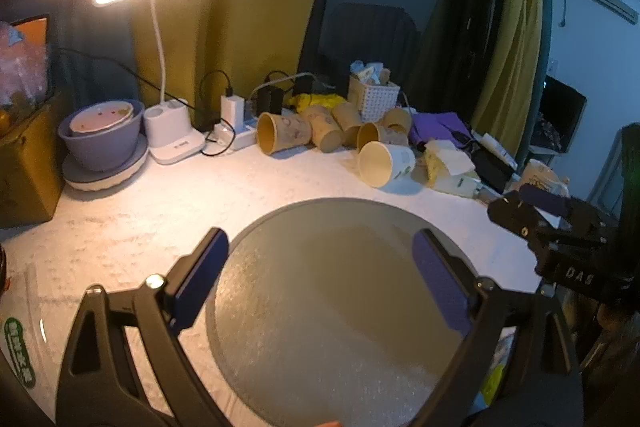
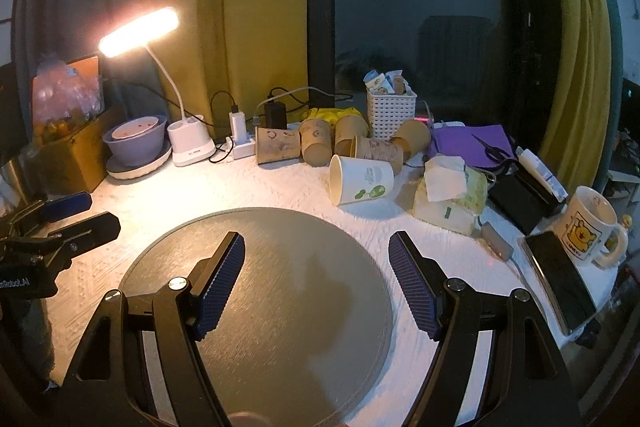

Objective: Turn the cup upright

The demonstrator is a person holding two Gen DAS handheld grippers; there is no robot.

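white cup [image 2: 362, 180] on its side, both grippers' jaws released, mug [image 2: 588, 227] only in right view

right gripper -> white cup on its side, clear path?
Probably yes. The right gripper is open over the round mat, and the white cup lies just past the mat's far edge with bare tablecloth between. The tissue pack crowds its base end.

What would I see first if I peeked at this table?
The glowing lamp at the back left catches the eye first. Next comes the big round grey disc in front, with nothing on it, under both open grippers, left and right. Behind it lies a heap of tipped-over paper cups, with one white cup on its side nearest the disc.
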